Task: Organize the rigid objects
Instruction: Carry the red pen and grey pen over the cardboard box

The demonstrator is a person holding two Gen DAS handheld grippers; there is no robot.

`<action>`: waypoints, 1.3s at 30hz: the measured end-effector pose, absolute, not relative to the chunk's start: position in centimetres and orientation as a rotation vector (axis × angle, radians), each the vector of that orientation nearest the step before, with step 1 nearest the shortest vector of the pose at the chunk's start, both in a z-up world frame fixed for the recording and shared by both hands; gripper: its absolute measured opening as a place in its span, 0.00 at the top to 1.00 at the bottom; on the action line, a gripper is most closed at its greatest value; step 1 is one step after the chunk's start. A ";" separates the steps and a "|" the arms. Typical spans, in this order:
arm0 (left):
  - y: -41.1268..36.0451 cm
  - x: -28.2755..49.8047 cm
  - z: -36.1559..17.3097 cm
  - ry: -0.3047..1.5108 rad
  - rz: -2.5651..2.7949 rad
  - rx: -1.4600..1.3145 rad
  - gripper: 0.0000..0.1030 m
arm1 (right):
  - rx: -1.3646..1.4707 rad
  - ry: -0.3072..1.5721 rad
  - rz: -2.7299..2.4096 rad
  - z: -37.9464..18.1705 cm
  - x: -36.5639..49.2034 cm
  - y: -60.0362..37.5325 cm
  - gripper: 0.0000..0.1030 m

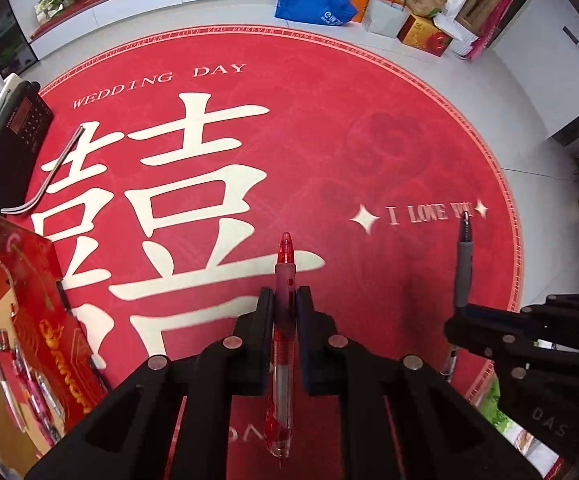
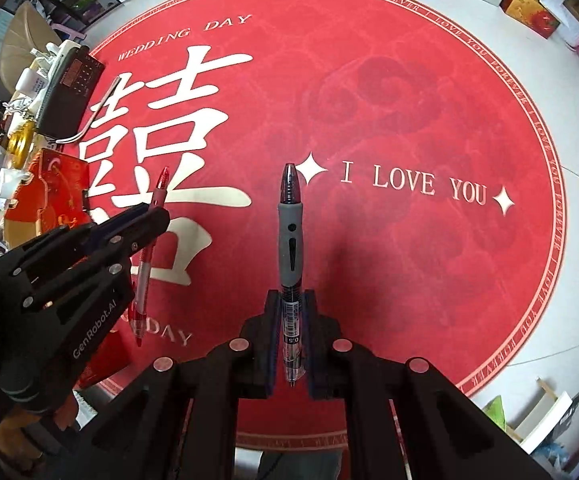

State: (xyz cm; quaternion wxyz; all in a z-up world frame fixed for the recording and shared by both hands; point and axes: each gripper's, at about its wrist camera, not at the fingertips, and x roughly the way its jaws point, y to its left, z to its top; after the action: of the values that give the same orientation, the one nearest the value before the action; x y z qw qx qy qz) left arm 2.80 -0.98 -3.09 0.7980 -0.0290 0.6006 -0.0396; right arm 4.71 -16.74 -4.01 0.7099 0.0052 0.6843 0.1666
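My left gripper (image 1: 285, 304) is shut on a red pen (image 1: 284, 264), which points away from me above the round red mat (image 1: 369, 100). The same red pen (image 2: 160, 188) shows in the right wrist view, clamped in the left gripper (image 2: 151, 216). My right gripper (image 2: 291, 306) is shut on a black pen with a grey grip (image 2: 290, 216), also lifted off the mat. In the left wrist view that black pen (image 1: 462, 264) sticks out of the right gripper (image 1: 459, 314) at the right edge.
A black radio (image 1: 13, 140) with a bent antenna lies at the mat's left edge. Beside it sits a red gift box (image 1: 29, 300) holding several pens. Bags and boxes (image 1: 421, 20) crowd the far floor. A white box (image 2: 545, 420) lies off the mat's near right.
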 end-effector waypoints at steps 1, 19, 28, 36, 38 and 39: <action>-1.1 2.5 -2.5 1.286 -0.094 -0.065 0.89 | 0.012 1.514 0.365 -3.5 4.5 -16.8 0.89; -1.7 0.0 7.5 1.226 -0.178 -0.023 0.89 | 0.071 1.455 0.330 5.3 1.0 -15.9 0.89; -1.3 -1.1 12.3 1.168 -0.201 -0.009 0.89 | 0.014 1.381 0.360 10.5 -0.2 -14.5 0.89; 3.1 -2.0 15.2 1.086 -0.106 -0.060 0.89 | -0.096 1.312 0.472 13.8 0.1 -8.9 0.89; 4.9 -2.6 15.4 1.076 -0.065 -0.088 0.89 | -0.127 1.303 0.506 14.2 0.1 -7.2 0.89; 6.1 -3.0 15.4 1.074 -0.034 -0.109 0.89 | -0.147 1.298 0.528 14.3 0.0 -6.1 0.89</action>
State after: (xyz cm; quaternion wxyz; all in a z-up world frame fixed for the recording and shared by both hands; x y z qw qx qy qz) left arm -2.97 6.13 15.41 0.8577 -0.0518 0.5113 -0.0164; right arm -0.03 -6.10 14.33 0.7620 -0.0674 0.5966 0.2426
